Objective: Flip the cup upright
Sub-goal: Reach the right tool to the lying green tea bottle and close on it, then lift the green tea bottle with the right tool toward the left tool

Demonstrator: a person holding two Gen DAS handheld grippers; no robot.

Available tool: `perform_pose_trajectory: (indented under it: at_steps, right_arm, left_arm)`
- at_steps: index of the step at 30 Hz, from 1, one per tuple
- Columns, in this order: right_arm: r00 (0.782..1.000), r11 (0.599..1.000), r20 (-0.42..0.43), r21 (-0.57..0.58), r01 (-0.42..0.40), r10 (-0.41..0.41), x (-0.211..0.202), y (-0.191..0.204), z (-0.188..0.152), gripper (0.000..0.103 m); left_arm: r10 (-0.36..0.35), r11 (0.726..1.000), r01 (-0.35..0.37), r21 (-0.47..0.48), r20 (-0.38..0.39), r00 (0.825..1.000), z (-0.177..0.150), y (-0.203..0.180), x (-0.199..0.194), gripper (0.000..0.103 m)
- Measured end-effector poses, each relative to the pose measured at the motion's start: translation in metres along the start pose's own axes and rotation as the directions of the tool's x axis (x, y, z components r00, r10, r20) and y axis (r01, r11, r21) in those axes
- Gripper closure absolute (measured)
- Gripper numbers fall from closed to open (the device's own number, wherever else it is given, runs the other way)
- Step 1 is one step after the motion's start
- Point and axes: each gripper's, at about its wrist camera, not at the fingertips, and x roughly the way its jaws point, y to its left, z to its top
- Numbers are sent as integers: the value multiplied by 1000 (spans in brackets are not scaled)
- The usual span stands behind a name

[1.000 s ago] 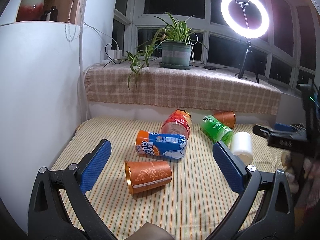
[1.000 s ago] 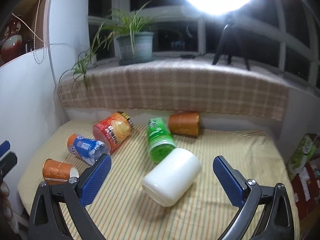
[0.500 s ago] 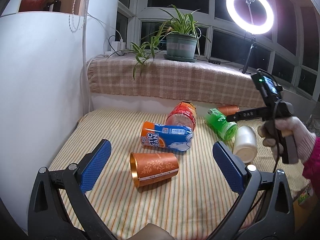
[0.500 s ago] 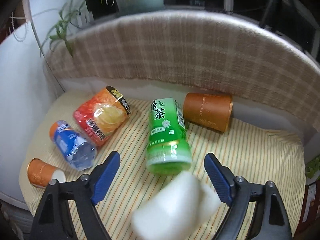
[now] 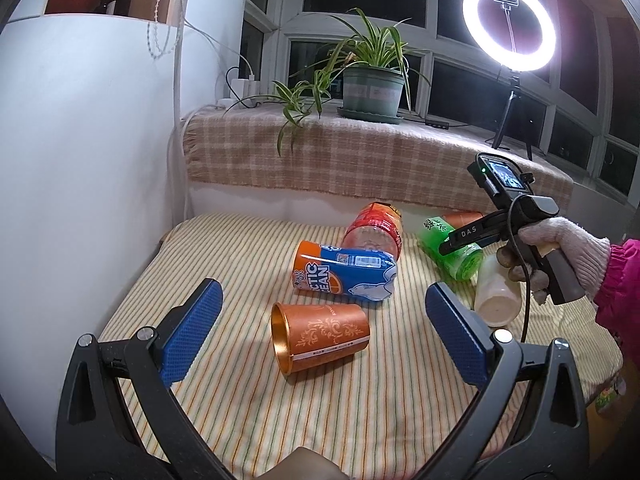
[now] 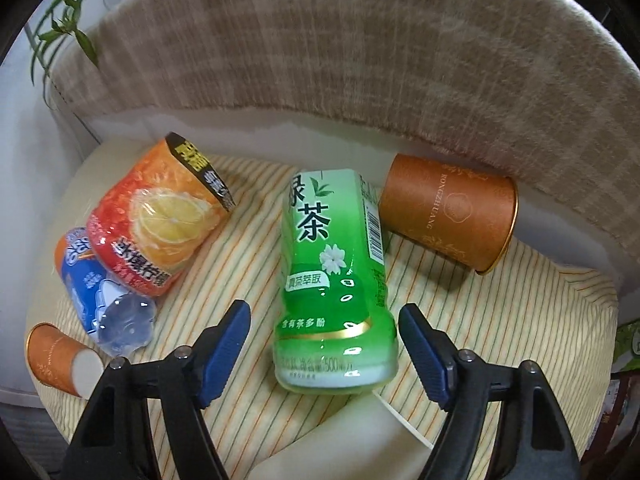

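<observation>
Cups lie tipped over on the striped cloth (image 5: 248, 240), and none stands upright yet. The nearest orange cup (image 5: 320, 334) lies on its side just ahead of the left gripper (image 5: 320, 334), its gold-rimmed mouth turned toward the left. A second orange cup (image 6: 448, 216) lies on its side at the back, against the base of the plaid-covered ledge (image 6: 360, 60), mouth to the right. A white cup (image 5: 496, 292) lies beside the green tea bottle (image 6: 332, 276).

What has changed within the last second is the right gripper (image 6: 324, 344). A second ago it hung back with the white cup framed between its fingers; now it has pushed forward and tilted down, so the white cup has slid to the bottom edge of its view and the green bottle fills the gap between the fingers. Its jaws are spread wide, holding nothing, though narrower than a second ago. From the left view, the gloved right hand (image 5: 560, 240) carries it low over the bottle and the white cup.

The left gripper has hardly moved; its jaws are wide apart and empty, with the near orange cup centred between them.

My reading is that the right gripper has passed over the white cup and may be heading for the far orange cup, but which cup it targets cannot be told.
</observation>
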Motion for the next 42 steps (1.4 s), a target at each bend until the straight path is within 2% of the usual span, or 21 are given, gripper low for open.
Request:
perform_pose_trajectory:
  at_steps: [3, 5, 12, 24, 30, 36, 39, 42]
  right_arm:
    - [1000, 1000, -12, -2, 12, -12, 4, 0, 3, 29]
    - [1000, 1000, -16, -2, 15, -15, 7, 3, 2, 35]
    - [1000, 1000, 5, 8, -9, 9, 8, 6, 5, 36]
    - [992, 995, 80, 32, -95, 92, -35, 23, -9, 36]
    - [984, 990, 115, 24, -140, 137, -58, 39, -26, 36]
    - [970, 982, 165, 30, -185, 178, -84, 37, -59, 36]
    - [960, 976, 188, 34, -216, 206, -94, 40, -77, 36]
    - [951, 968, 200, 33, -247, 236, -103, 46, -100, 36]
  left_arm:
    - [1, 1000, -1, -1, 0, 1000, 0, 1, 0, 0]
    - [1, 1000, -1, 0, 2, 1000, 0, 1, -1, 0]
    - [3, 1000, -3, 2, 4, 1000, 0, 1, -3, 0]
    - [17, 1000, -17, -12, 11, 1000, -1, 6, -11, 0]
    - [19, 1000, -19, -14, 12, 1000, -3, 7, -13, 0]
    - [13, 999, -13, -36, -8, 1000, -3, 10, -10, 0]
    - [-5, 999, 3, -49, -38, 999, -5, 12, -5, 0]
    - [-53, 995, 46, -90, -84, 995, -10, 14, 2, 0]
